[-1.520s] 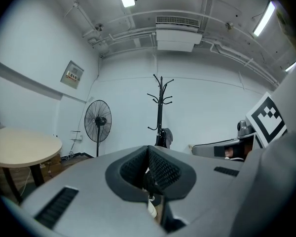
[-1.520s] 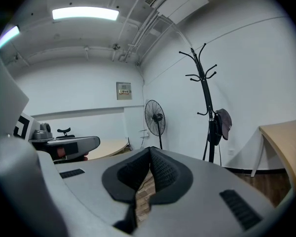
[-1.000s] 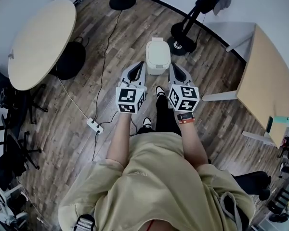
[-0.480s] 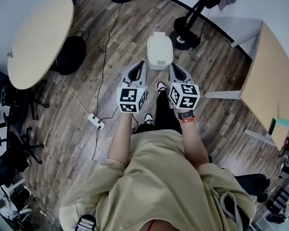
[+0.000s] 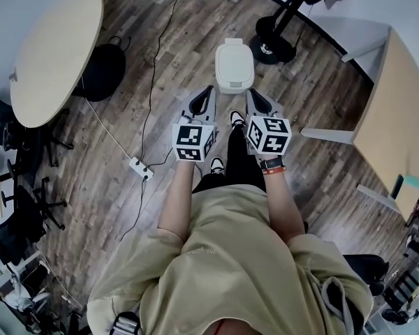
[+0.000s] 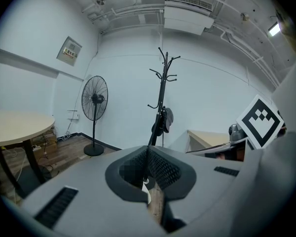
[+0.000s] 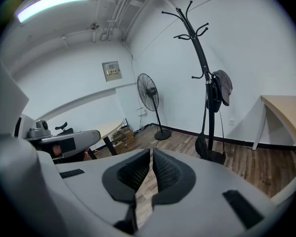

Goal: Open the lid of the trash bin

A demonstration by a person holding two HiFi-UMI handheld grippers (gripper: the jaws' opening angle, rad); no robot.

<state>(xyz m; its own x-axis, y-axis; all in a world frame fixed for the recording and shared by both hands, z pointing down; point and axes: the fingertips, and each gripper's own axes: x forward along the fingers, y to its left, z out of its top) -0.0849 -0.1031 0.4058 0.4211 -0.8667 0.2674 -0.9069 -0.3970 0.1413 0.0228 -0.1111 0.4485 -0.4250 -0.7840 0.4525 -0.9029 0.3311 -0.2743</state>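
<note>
wood floor [image 5: 314, 180]: trash bin [image 5: 234, 65] (closed), power strip [image 5: 140, 168]

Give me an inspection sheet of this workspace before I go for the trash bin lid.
Surface: wood plank floor.
Job's things: white trash bin, lid shut, standing on the floor ahead of both grippers.
Clutter: black bag beside the round table; power strip on the floor.
Grippers: left gripper and right gripper both shut, nothing between the jaws, short of the bin, not touching it.
Cables: black cable and white cable cross the floor toward the power strip.
Surroundings: rectangular table, coat stand, standing fan.
</note>
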